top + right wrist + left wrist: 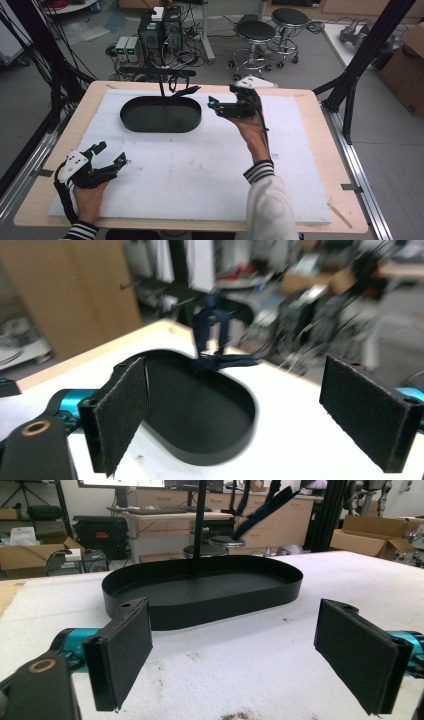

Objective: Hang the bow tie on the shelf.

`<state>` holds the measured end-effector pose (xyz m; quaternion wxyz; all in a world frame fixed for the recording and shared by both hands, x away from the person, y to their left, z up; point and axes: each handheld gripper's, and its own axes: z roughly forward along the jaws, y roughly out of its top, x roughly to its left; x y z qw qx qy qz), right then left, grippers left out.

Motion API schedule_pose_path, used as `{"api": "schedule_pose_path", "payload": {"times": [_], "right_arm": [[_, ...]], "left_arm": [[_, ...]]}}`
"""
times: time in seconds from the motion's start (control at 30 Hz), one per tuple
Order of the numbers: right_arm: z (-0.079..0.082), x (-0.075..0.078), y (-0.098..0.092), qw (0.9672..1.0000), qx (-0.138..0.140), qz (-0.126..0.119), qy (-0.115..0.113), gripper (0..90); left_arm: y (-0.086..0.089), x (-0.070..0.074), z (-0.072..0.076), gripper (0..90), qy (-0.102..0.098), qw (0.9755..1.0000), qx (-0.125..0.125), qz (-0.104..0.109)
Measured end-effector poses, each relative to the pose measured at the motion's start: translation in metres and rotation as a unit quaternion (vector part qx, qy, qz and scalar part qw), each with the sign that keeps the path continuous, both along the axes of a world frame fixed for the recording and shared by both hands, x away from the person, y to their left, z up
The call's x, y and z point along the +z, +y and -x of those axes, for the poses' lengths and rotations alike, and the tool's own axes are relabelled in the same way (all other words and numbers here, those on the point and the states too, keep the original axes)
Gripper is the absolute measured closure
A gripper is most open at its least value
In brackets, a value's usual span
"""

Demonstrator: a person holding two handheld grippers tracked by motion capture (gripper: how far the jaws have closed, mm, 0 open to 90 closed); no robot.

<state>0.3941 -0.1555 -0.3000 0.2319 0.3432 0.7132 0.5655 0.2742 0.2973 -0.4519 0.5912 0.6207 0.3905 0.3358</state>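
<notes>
I have my right gripper (pixel 214 106) up in the air just to the right of the black oval tray (pixel 192 121), its jaws spread wide with nothing between them, as the right gripper view makes plain: both black pads (pixel 125 412) stand far apart and only the tray and the table lie past them. The thing I am working with, a dark blue strap (pixel 212 342), hangs from the crossbar of a thin black stand (pixel 161 82) that rises at the far edge of the tray, and its lower end droops onto the tray's far rim. In the high view the strap (pixel 182 91) shows as a dark ribbon slanting off the stand toward the tray. I judge it is draped there because hanging it on that bar is the job, and my open, empty jaws suggest it now rests by its own weight. I hold the right gripper level and aimed at the stand so that I can check how the strap sits; that view is blurred, so I cannot tell how securely it is looped. My left gripper (pixel 111 154) waits low over the near left of the white table cover (pixel 200 175), well apart from the tray, its jaws also spread and empty. In the left gripper view its pads (pixel 122 652) frame the tray (pixel 210 610) from a distance, and I keep it parked there to stay clear of the other hand.
</notes>
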Motion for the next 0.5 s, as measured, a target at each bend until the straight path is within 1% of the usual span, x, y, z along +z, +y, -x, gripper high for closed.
{"api": "schedule_pose_path", "payload": {"times": [0.1,0.13,0.17,0.23,0.27,0.33,0.4,0.47,0.5], "right_arm": [[0.024,-0.005,-0.029,0.9998,-0.013,-0.005,-0.015,11.5],[0.041,-0.010,-0.046,0.9991,-0.029,-0.010,-0.028,11.4],[0.041,-0.010,-0.046,0.9991,-0.029,-0.010,-0.028,11.4],[0.058,-0.017,-0.062,0.9982,-0.041,-0.017,-0.039,11.4],[0.068,-0.021,-0.070,0.9976,-0.050,-0.017,-0.046,11.4],[0.081,-0.028,-0.080,0.9966,-0.062,-0.014,-0.052,11.4],[0.094,-0.038,-0.090,0.9963,-0.065,-0.014,-0.054,11.4],[0.106,-0.051,-0.098,0.9958,-0.069,-0.018,-0.057,11.4],[0.111,-0.058,-0.101,0.9956,-0.071,-0.015,-0.060,11.4]], "left_arm": [[0.000,0.000,0.000,15.9,0.000,1.0000,0.000,0.000],[0.000,0.000,0.000,15.9,0.000,1.0000,-0.001,-0.003],[0.000,0.000,0.000,15.9,-0.001,1.0000,-0.001,-0.005],[-0.001,0.000,0.001,15.9,-0.004,1.0000,-0.002,-0.006],[-0.001,0.000,0.001,15.8,-0.004,1.0000,-0.001,-0.006],[-0.001,0.000,0.001,15.9,-0.004,1.0000,-0.001,-0.006],[-0.001,0.000,0.001,15.9,-0.004,1.0000,-0.001,-0.006],[-0.001,0.000,0.001,15.8,-0.005,0.9999,-0.001,-0.009],[-0.001,0.000,0.001,15.9,-0.005,0.9999,-0.001,-0.009]]}}
